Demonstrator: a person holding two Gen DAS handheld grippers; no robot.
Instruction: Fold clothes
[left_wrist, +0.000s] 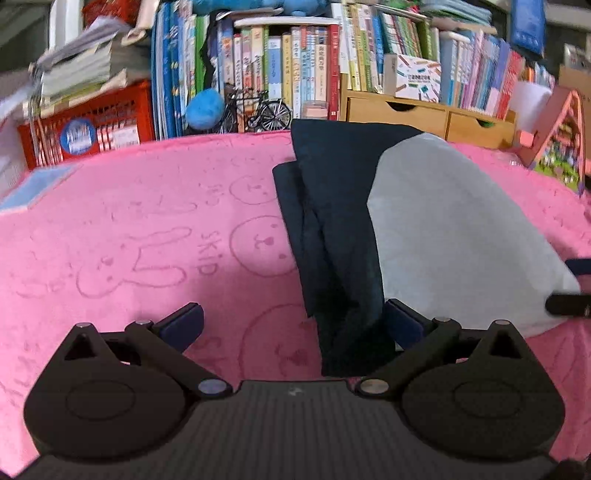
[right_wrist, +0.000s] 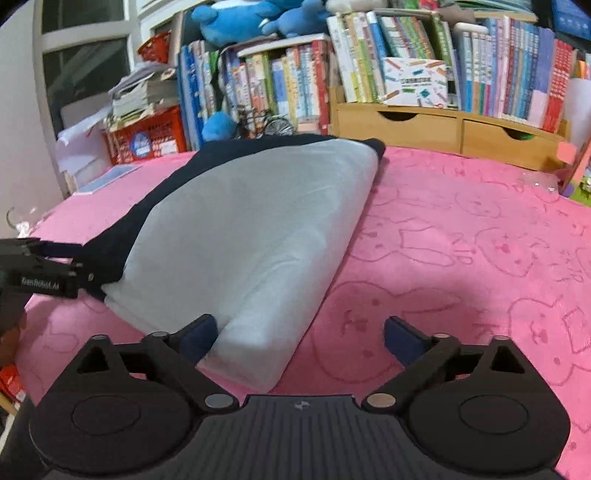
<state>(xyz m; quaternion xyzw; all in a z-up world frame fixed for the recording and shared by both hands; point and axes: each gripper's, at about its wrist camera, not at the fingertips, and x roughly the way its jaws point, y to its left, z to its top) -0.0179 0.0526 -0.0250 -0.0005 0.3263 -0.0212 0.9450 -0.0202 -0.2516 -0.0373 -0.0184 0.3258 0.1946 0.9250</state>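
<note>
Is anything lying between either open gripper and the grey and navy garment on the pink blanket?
Nothing visible does. The left gripper is open with the garment's navy edge running down between its fingers. The right gripper is open with the grey folded corner already against its left finger. Only bare pink blanket lies around the garment.

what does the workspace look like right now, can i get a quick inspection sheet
surface: pink blanket with bunny prints, spread flat
job's things: folded garment, grey panel up, navy along its left edge, lying on the blanket
clutter: blue paper at the blanket's far left
grippers: left gripper jaws open astride the navy edge; right gripper jaws open at the grey near corner
cables: nothing seen
surroundings: bookshelves, red crate, wooden drawers, blue plush toys
</note>
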